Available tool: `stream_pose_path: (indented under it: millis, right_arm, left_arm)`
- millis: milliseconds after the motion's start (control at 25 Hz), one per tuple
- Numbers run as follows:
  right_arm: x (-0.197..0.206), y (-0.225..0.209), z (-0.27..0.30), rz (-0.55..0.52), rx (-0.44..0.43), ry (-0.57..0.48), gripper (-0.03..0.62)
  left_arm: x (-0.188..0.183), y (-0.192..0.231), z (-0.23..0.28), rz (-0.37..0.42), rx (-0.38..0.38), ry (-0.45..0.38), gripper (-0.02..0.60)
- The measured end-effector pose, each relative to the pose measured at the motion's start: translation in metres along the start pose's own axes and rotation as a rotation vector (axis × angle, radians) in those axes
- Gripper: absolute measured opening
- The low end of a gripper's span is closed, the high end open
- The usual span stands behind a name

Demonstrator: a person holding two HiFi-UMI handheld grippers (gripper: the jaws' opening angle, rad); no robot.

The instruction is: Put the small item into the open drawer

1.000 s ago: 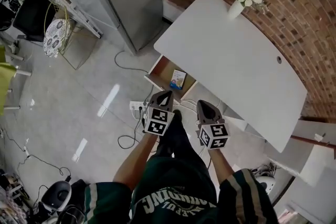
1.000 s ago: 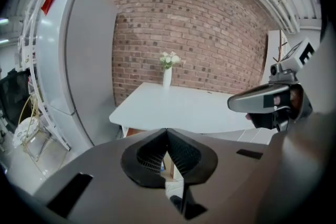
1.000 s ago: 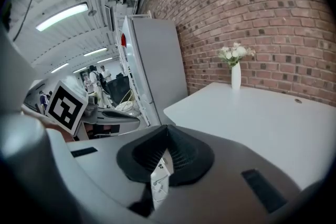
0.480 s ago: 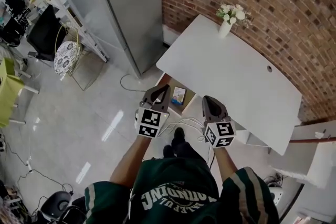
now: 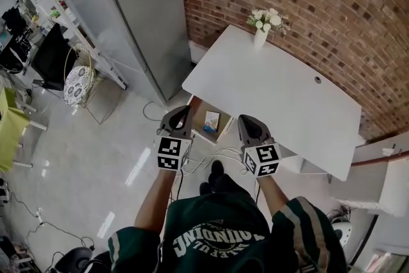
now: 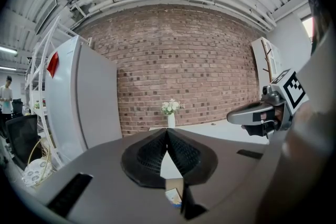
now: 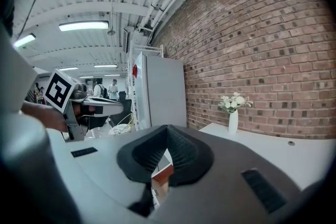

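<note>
The left gripper (image 6: 167,131) has its two jaws pressed together at the tips, and nothing is between them. The right gripper (image 7: 168,129) is the same: its jaws meet at the tips and hold nothing. The person holds both grippers side by side in front of the body, a little apart, and above the floor (image 5: 96,137), not touching any furniture.

Just ahead of the two grippers, and lower, stands the open drawer (image 5: 197,113), pulled out from under the near edge of the white table (image 5: 281,96). The small item (image 5: 211,120), a light packet with some blue on it, lies flat inside this drawer, toward its right side. In the left gripper view it also shows through the gap under the closed jaws.

White cables (image 5: 211,155) lie on the floor between the drawer and the person's feet. At the far end of the table stands a vase of white flowers (image 5: 261,35), close to the brick wall (image 5: 307,3). A tall grey cabinet (image 5: 137,16) stands left of the table.
</note>
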State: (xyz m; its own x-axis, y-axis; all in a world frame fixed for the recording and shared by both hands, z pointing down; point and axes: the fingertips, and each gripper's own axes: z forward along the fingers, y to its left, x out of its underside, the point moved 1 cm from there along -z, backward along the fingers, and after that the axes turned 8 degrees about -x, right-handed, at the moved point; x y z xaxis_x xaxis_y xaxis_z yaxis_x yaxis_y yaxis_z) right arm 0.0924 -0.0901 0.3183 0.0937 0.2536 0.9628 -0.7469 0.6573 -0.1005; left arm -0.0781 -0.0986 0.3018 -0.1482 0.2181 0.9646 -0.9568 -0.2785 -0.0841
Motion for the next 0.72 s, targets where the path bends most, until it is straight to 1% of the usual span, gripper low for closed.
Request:
stream_pose_path:
  millis: [240, 440, 720]
  right_arm:
    - [0.000, -0.008, -0.003, 0.004, -0.015, -0.007, 0.025]
    - [-0.001, -0.013, -0.007, 0.003, -0.021, -0.009, 0.025]
    - [-0.003, -0.014, -0.005, 0.001, -0.013, 0.001, 0.025]
  left_arm:
    - [0.005, -0.012, 0.002, -0.003, -0.008, 0.023, 0.015]
    - [0.009, -0.016, 0.003, -0.023, -0.016, 0.026, 0.015]
    - [0.011, -0.016, 0.010, -0.020, 0.002, 0.035, 0.015]
